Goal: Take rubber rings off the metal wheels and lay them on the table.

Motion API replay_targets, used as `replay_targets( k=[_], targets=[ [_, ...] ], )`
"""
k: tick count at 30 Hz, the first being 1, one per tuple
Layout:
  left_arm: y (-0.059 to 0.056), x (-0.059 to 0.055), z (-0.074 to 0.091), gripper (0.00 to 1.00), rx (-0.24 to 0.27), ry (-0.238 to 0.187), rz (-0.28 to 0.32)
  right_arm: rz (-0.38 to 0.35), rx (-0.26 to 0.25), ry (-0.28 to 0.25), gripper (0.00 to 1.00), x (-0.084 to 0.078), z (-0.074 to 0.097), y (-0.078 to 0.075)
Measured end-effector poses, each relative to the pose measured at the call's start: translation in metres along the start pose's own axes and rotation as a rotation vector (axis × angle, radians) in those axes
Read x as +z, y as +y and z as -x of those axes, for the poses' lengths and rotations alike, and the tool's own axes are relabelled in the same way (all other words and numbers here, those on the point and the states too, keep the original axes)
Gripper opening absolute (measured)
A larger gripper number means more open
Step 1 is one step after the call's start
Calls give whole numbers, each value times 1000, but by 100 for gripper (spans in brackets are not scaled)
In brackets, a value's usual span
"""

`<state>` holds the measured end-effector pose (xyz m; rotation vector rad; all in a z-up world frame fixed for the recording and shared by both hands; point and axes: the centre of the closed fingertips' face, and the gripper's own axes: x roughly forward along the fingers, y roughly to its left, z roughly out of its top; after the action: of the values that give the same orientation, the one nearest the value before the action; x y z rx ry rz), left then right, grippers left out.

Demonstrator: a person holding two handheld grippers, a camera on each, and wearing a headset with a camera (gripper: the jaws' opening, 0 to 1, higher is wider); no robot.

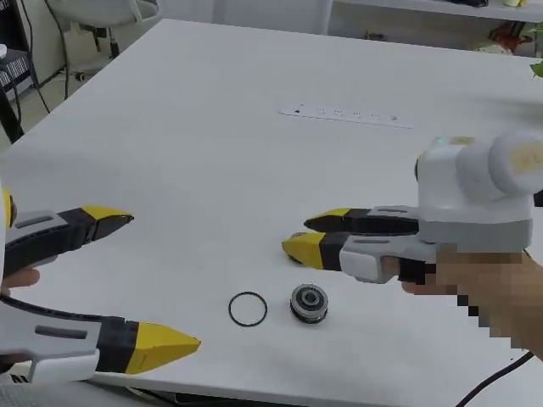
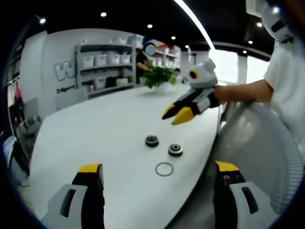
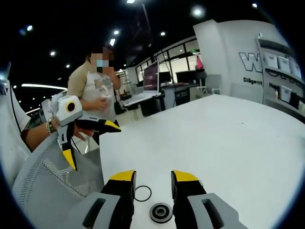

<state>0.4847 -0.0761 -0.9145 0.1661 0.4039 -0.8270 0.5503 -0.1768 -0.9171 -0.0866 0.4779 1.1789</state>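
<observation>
**A:** Jaws on the left gripper (image 1: 161, 280)?

**B:** Spread wide, gripping nothing. Held over the near edge of the white counter (image 1: 212, 153), well to the left of the parts.

**A:** And on the right gripper (image 1: 299, 235)?

**B:** Parted by a narrow gap, also empty. Hovering just behind the metal wheel (image 1: 309, 303), not touching it.

**A:** Rubber ring (image 1: 248, 309)?

**B:** Lying flat on the counter, just left of that wheel in the head view. Close to it but apart.

**A:** Anything more in the gripper views?

**B:** In the right gripper view, wheel and ring low in the picture, the wheel in line with the gap between the jaws. In the left gripper view, a second wheel (image 2: 152, 140) near the first, both farther off than the ring.

**A:** Rings on the wheels?

**B:** Dark rim around a shiny hub on each. Hard to tell whether rubber or not.

**A:** Elsewhere on the counter?

**B:** A white power strip (image 1: 348, 114) farther back, well apart from everything.
</observation>
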Motion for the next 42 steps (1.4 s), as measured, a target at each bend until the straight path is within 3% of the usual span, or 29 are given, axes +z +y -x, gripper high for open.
replay_targets(
  k=[5,12,15,19,23,27,32,36,37,38,39,42],
  targets=[
    [4,17,1,97,-9,-25,-26,-12,-25,-11,27,1,11,-10],
    [0,57,-8,97,-54,-75,-108,-47,-74,-2,28,-8,33,-25],
    [-5,80,-18,97,-88,-100,-163,-58,-87,14,28,-14,38,-28],
    [-10,102,-37,95,-123,-101,-246,-56,-97,37,27,-21,40,-29],
    [-16,116,-57,92,-157,-105,-302,-64,-87,65,27,-29,35,-29],
    [-20,126,-78,85,-180,-154,-302,-63,-76,120,27,-44,32,-28],
    [-20,117,-99,78,-180,-178,-268,-74,-52,163,27,-58,26,-25],
    [-24,94,-111,70,-189,-186,-237,-94,-18,208,26,-73,17,-20],
    [-25,89,-113,68,-192,-178,-235,-98,-13,223,25,-77,16,-19],
    [-25,73,-115,66,-198,-114,-259,-94,-7,250,25,-83,14,-18],
    [-24,64,-116,64,-203,-77,-288,-90,-9,259,25,-86,13,-18],
    [-26,51,-119,62,-208,-56,-324,-86,-8,275,25,-93,10,-19]
  ],
)
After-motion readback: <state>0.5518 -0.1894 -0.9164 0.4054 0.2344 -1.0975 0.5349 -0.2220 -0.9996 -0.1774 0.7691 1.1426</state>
